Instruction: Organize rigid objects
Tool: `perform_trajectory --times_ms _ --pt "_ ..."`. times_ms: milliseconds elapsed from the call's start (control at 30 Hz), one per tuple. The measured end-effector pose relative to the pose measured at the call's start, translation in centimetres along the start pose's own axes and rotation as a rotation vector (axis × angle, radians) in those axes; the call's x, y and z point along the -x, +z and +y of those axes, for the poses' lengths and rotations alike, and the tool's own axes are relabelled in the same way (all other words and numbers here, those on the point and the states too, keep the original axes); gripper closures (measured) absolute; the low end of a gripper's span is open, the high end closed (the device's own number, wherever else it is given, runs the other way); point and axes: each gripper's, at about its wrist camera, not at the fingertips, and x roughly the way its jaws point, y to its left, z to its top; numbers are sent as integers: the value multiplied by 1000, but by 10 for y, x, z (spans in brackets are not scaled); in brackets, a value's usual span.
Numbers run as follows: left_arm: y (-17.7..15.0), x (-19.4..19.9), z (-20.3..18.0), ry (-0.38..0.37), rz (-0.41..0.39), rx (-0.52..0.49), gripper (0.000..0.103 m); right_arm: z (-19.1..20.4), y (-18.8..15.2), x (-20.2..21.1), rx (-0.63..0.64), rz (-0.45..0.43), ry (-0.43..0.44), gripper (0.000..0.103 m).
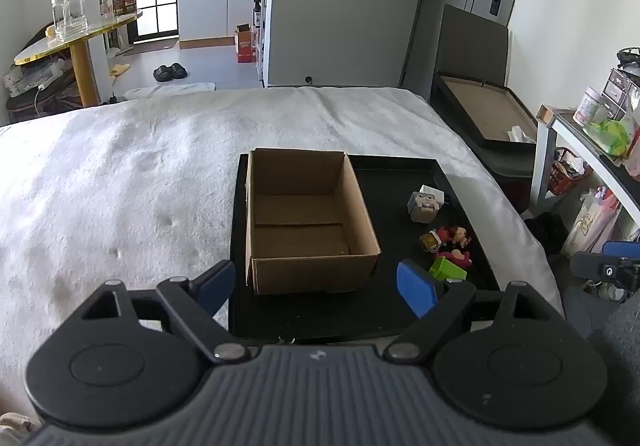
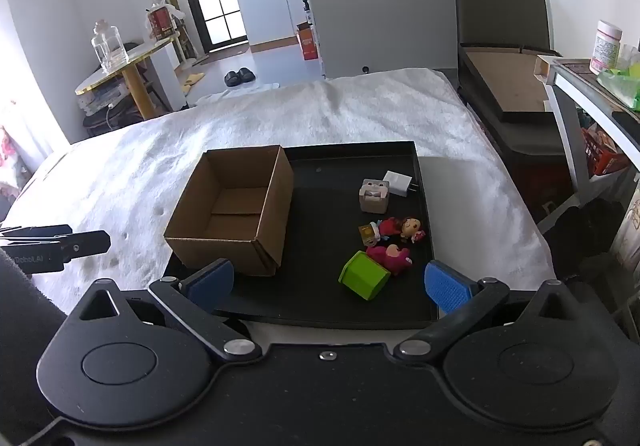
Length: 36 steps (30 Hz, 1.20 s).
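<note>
On the black tray (image 2: pixel 320 310) laid over the white bed, the toys lie right of the empty cardboard box (image 2: pixel 236 210). Both tools, left (image 1: pixel 316 286) and right (image 2: pixel 328 282), hover spread wide, grasping nothing. The green block (image 2: pixel 364 280) looks light, stiff and smooth: pinch its flat opposite sides. The red figurines (image 2: pixel 394 242) seem small and uneven, likelier to slip.
</note>
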Motion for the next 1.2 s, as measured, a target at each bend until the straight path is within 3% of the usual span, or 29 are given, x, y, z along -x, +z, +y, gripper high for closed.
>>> perform_trajectory --times_ms 1200 --pt "1 6 -2 4 -12 -4 16 0 -2 4 -13 -4 6 0"
